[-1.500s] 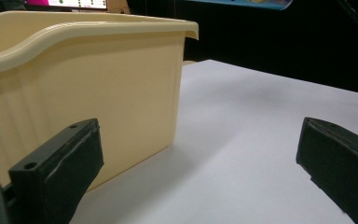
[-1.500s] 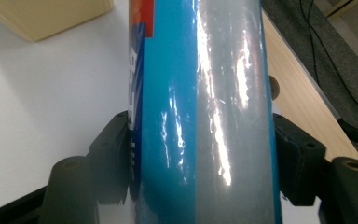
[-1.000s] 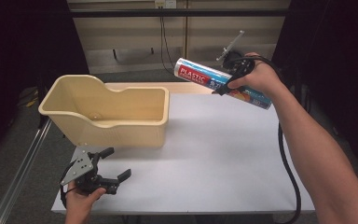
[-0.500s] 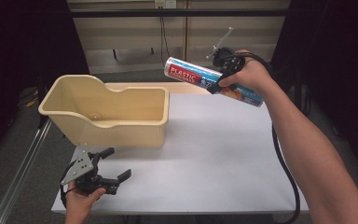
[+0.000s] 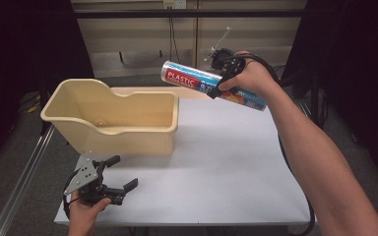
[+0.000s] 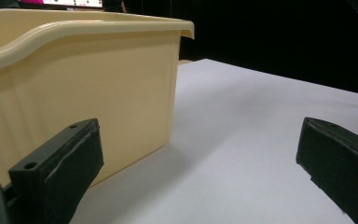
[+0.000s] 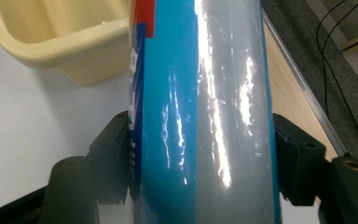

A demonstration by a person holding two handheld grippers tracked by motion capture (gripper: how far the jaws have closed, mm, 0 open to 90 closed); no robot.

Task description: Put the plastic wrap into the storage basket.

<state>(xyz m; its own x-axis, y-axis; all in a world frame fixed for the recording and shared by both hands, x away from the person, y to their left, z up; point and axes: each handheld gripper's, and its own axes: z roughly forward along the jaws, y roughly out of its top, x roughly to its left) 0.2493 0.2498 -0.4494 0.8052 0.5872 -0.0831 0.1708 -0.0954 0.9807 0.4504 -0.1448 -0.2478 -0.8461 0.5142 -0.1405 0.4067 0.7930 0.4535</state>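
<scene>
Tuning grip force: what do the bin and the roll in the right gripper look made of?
Cream bin: looks like moulded plastic, smooth and semi-gloss, with a rolled rim and soft highlights on its floor. Plastic wrap roll, clamped in the right gripper: outer skin is glossy film, wrinkled with bright streaky glare in the right gripper view; the core can't be judged.

My forearms are bare, no sleeves. My left gripper [image 5: 109,178] is black, topped by a grey three-cornered plate dotted with small holes, at the lower left of the high view. Its jaws are flat black blocks faced with dark pads, each with a screw hole. My right gripper [image 5: 225,73] is black too, trailing a black cable.
</scene>
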